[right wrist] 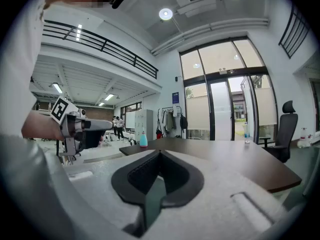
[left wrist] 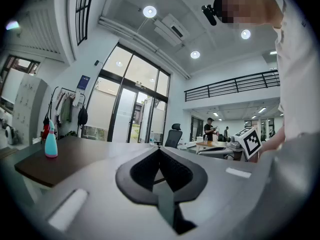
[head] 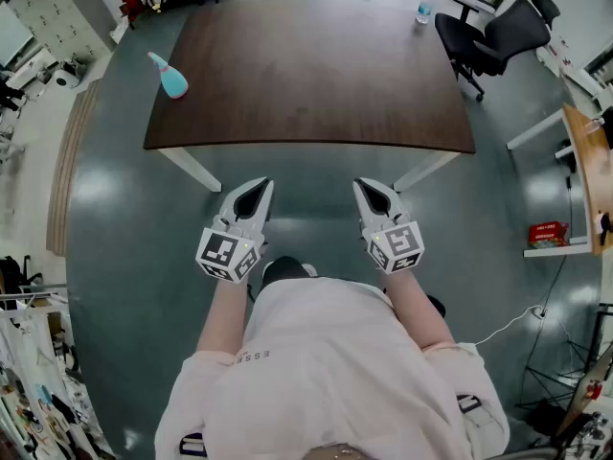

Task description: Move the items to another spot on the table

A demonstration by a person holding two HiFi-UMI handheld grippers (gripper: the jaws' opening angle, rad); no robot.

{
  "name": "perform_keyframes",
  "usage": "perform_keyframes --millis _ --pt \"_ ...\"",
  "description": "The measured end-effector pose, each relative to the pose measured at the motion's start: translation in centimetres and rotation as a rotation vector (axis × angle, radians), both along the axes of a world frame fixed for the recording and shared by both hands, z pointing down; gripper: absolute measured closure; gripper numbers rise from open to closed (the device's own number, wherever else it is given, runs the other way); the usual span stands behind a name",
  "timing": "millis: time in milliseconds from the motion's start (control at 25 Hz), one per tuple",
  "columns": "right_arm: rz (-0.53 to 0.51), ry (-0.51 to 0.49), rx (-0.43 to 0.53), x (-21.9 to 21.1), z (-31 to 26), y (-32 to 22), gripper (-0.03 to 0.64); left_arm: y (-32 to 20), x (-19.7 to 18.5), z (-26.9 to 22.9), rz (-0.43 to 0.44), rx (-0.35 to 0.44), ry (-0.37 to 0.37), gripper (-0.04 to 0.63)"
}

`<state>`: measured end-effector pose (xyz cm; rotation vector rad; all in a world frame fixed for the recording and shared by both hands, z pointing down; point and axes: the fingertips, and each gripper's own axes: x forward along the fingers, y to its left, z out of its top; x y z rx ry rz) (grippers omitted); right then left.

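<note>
**A:** What are the tongs doing right now?

**B:** Both are clenched on nothing. On the left tongs [left wrist: 159, 150] the pads meet at the tip, with only air in the dark hollow behind them. The right tongs [right wrist: 160, 152] look the same: pressed together and empty.

**A:** Why hold them like that?

**B:** It reads to me as a ready pose. They sit side by side in front of the person's chest. Their tips aim at the bench [head: 306, 94] but stop short of its near edge, over the grey floor [head: 115, 218]. Nothing is within reach, so there is no reason to open them.

**A:** Where is the thing to be moved?

**B:** The teal spray bottle [head: 171, 79] stands upright at the bench's left edge, well apart from both tongs. A clear water bottle [head: 425, 10] seems to stand at the far right corner, near the black office chair [head: 498, 36]. The rest of the benchtop is bare.

**A:** So how far along is the task?

**B:** Not started, I'd judge, since neither item is touched. The spray bottle is on the left tongs' side, so that hand looks the natural one for it. The person would have to close in on the bench and spread the pads first. The bottle is tall and narrow and sits by the edge, so a sideways nudge could tip it off.
</note>
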<state>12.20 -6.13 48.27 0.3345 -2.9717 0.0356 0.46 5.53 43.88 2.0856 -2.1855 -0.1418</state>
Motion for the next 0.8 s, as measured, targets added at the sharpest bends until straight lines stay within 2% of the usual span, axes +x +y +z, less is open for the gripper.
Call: perform_keyframes --millis 400,800 --pt "0.009 0.005 -0.009 0.0 -0.1 0.0 0.626 -0.2 0.5 -0.1 0.018 -0.013 0.000 0.588" --pt "0.020 -0.010 -0.047 0.1 0.2 -1.2 0.626 -0.5 0.2 0.5 -0.012 -0.024 0.010 0.588"
